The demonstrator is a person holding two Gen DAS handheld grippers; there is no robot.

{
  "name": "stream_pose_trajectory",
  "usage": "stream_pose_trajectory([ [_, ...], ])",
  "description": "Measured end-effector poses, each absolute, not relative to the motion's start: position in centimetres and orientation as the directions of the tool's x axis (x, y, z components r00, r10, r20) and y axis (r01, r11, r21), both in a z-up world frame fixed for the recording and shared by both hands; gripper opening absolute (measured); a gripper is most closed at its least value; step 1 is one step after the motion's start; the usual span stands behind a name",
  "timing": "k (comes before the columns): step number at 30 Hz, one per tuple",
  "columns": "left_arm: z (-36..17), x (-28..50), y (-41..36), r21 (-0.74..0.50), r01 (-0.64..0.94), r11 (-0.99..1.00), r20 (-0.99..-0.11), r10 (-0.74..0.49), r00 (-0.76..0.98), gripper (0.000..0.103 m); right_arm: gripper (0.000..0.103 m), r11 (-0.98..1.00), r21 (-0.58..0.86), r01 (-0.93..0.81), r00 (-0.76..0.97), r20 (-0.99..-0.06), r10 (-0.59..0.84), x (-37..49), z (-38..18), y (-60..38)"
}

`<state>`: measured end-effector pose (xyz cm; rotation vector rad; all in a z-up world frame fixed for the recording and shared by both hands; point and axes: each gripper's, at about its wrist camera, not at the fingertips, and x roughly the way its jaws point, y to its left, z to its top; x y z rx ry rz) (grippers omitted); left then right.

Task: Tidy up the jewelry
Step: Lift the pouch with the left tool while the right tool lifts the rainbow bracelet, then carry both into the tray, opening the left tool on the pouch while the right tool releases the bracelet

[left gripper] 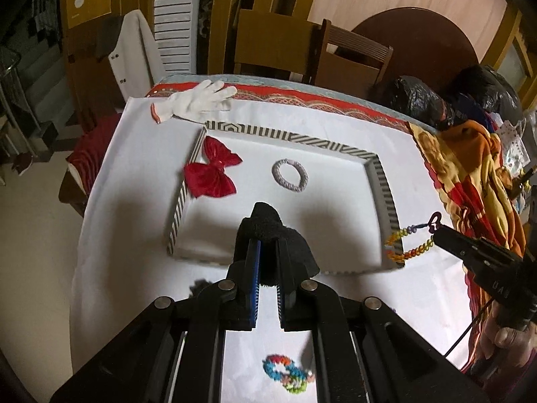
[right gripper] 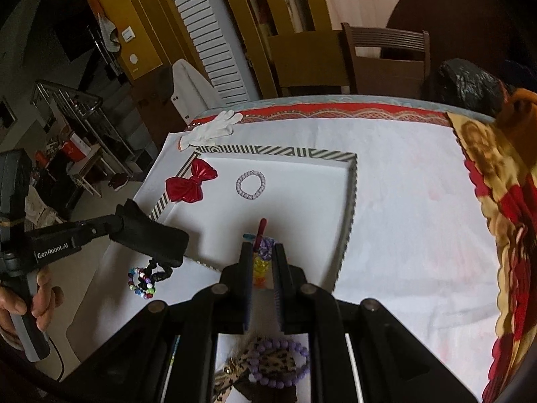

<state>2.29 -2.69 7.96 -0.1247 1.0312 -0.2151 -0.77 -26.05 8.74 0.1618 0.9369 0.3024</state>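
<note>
A striped-rim tray (left gripper: 386, 181) on the white-clothed table holds 2 pieces: a red bow (left gripper: 211, 171) and a grey braided ring (left gripper: 290, 175). The left gripper (left gripper: 266, 255) pinches a black fabric piece (left gripper: 268, 231); the right gripper (right gripper: 261, 252) pinches a rainbow coil bracelet (left gripper: 407, 243). Beaded bracelets (right gripper: 142, 280) wait outside.

Black cloth (left gripper: 268, 231) in left tool (left gripper: 267, 245) above striped tray (left gripper: 382, 181)
</note>
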Motion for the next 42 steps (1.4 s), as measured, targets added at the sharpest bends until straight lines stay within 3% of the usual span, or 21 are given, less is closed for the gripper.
stream_pose_trajectory([
  [15, 4.8, 8.5, -4.5, -0.217, 0.095, 0.972, -0.86, -0.236, 0.453, 0.005, 0.011, 0.932, 0.263, -0.251, 0.473, -0.806, 0.355, 5.9, 6.4, -22.1],
  [24, 1.8, 10.5, -3.9, -0.156, 0.058, 0.986, -0.895, -0.166, 0.415, 0.005, 0.011, 0.921, 0.266, -0.285, 0.402, -0.839, 0.366, 9.0, 3.7, -20.6],
  [42, -1.6, 13.7, -2.0, -0.113, -0.015, 0.993, -0.92, -0.099, 0.379, 0.005, 0.011, 0.964, 0.199, -0.175, 0.397, -0.882, 0.255, 17.3, -1.8, -23.8],
])
